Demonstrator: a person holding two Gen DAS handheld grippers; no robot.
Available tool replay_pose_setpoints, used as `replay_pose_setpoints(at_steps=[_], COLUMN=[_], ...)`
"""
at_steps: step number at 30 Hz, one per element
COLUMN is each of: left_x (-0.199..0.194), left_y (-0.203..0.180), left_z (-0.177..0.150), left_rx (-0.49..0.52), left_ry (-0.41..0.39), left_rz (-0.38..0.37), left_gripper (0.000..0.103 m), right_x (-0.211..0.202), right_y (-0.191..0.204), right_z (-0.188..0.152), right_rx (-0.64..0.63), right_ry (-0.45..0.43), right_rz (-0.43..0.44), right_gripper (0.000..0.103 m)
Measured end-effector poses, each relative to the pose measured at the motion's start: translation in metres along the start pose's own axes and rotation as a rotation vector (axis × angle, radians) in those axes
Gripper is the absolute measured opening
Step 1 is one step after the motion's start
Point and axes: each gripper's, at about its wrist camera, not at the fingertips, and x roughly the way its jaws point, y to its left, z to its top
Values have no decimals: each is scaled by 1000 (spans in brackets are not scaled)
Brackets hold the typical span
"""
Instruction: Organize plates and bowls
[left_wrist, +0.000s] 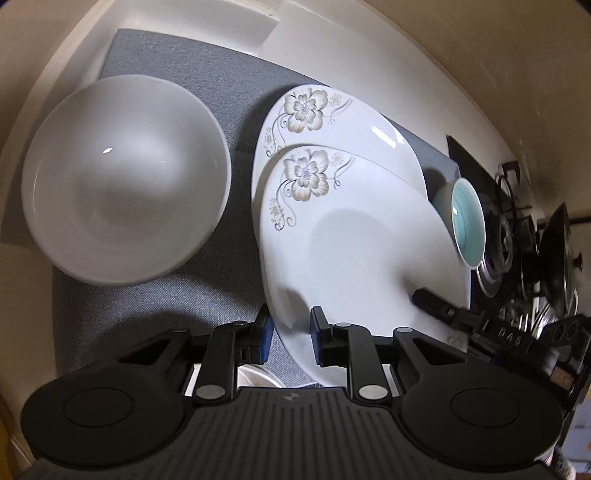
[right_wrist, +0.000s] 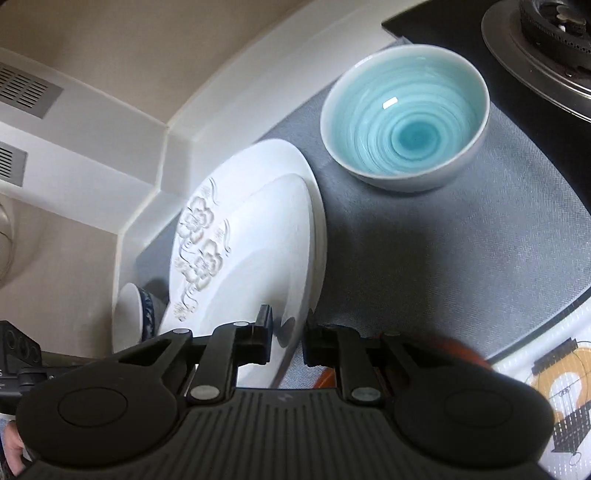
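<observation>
On the white desk (left_wrist: 369, 74), beside a stove (right_wrist: 535, 55), spread wide, a grey mat (left_wrist: 166, 302) carrying all the crockery. Largest on it, at the left, a big white bowl (left_wrist: 125, 184), upright, alone, apart from the plates. Next, just right of it, a lower floral plate (left_wrist: 369, 125) lying on the mat, and resting partly over it, shifted toward the near side and not yet squared up, an upper floral plate (left_wrist: 354, 240). Further right, near the plates, a teal bowl (right_wrist: 406, 118), upright, unstacked. Smaller again, half hidden behind the plates in the right wrist view, a small blue-patterned bowl (right_wrist: 133, 317). Left tool (left_wrist: 291, 326) nearly closed, pinching the near rim of the upper floral plate. Right tool (right_wrist: 288, 339) set narrow astride that plate's other edge; firm contact of the pads impossible to confirm. Judged roughly midway: plates close to stacked, pending alignment and release; bowls probably still to be gathered or nested.
</observation>
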Motion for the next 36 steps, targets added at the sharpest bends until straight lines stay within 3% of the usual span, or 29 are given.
replay_pose_setpoints(at_steps=[6, 17, 19, 20, 30, 36], left_x=[-1, -17, -16, -15, -16, -15], left_y=[-1, 6, 4, 3, 10, 23], left_z=[-2, -17, -17, -16, -16, -13], left_rx=[-9, -41, -35, -28, -68, -130], left_ry=[-35, -30, -27, -27, -12, -2], left_rz=[4, -54, -58, -57, -83, -142], left_gripper=[19, 18, 18, 18, 18, 17], right_x=[4, -35, -41, -42, -30, -26], right_y=[4, -1, 1, 2, 1, 1], right_z=[0, -8, -8, -9, -5, -5], right_rx=[-56, 30, 15, -7, 4, 11], right_ry=[58, 75, 67, 61, 17, 0], right_rz=[-44, -14, -19, -22, -35, -38], right_gripper=[28, 27, 23, 15, 11, 11])
